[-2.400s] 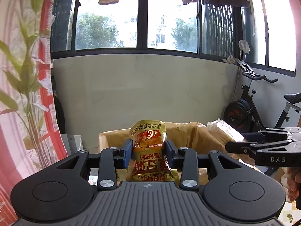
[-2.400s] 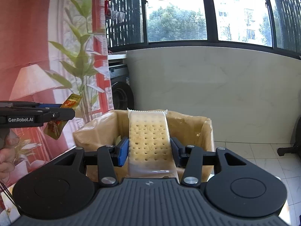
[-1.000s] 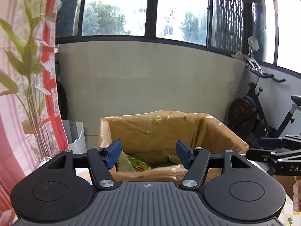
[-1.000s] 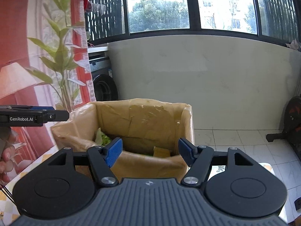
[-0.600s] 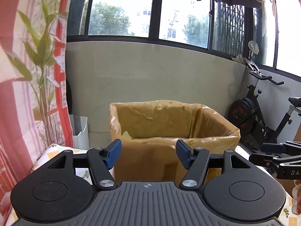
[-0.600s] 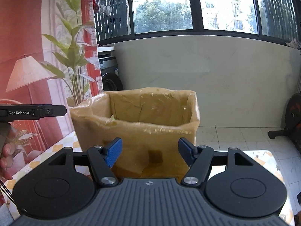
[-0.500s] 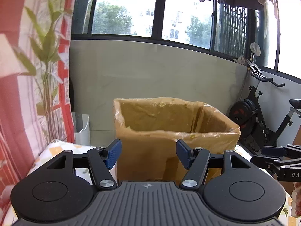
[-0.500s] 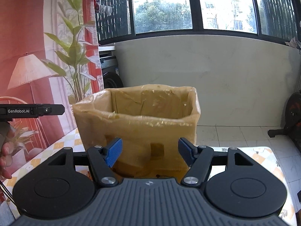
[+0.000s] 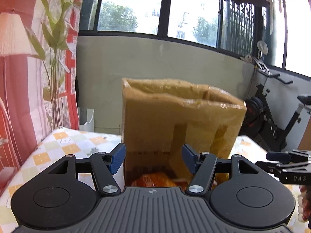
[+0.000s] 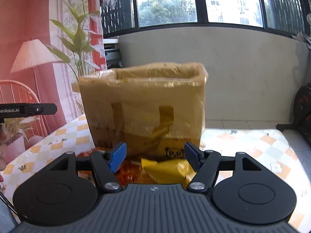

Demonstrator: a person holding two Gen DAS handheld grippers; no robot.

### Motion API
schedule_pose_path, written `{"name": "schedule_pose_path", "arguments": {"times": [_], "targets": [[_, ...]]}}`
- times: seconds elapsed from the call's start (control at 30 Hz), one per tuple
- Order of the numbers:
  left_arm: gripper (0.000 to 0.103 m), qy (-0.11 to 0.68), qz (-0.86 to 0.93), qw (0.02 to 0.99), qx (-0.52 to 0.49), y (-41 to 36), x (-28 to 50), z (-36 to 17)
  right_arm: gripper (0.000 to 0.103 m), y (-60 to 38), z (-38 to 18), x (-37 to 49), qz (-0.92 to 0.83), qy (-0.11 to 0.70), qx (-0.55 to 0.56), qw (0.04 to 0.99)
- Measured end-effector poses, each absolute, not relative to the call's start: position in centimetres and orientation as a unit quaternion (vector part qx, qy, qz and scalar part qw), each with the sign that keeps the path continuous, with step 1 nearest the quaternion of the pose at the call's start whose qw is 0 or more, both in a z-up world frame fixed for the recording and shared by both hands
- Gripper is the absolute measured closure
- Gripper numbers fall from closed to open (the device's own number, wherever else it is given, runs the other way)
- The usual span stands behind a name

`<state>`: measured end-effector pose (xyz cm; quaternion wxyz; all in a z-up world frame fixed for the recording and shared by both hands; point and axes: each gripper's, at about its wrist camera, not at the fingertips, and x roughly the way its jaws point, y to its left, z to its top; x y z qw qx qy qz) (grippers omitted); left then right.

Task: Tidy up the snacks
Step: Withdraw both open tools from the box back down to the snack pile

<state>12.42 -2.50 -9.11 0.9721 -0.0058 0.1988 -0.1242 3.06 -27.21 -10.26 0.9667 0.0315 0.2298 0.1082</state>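
Observation:
A tall cardboard box [image 9: 178, 120] wrapped in tape stands on the checked tablecloth; it also shows in the right wrist view [image 10: 143, 104]. My left gripper [image 9: 153, 159] is open and empty, low in front of the box, with an orange snack packet [image 9: 153, 180] just below it. My right gripper [image 10: 155, 156] is open and empty, low before the box, above a yellow snack packet [image 10: 167, 169] and a red-orange packet [image 10: 126, 171]. The box's inside is hidden from both views.
The checked tablecloth [image 10: 252, 151] extends to the right of the box and to its left [image 9: 64, 145]. An exercise bike [image 9: 272, 124] stands at the right, a white bin [image 9: 86, 119] by the wall, and a printed curtain [image 9: 29, 77] at the left.
Both grippers let go of their snacks into the box, opened, then drew back and dropped low. The box now rises above them and packets on the table have come into view.

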Motion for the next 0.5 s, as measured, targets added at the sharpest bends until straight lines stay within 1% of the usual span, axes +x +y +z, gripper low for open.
{"name": "schedule_pose_path", "arguments": {"times": [0.27,0.5], "targets": [[0.037,0.232,-0.128,0.964,-0.006,-2.9,12.7,-12.5,0.034,-28.1,-13.3,2.6,0.088,0.251,0.043,0.963],[0.037,0.239,-0.126,0.963,-0.018,-2.9,13.0,-13.8,0.034,-28.5,-14.7,2.1,0.085,0.257,0.037,0.962]]}}
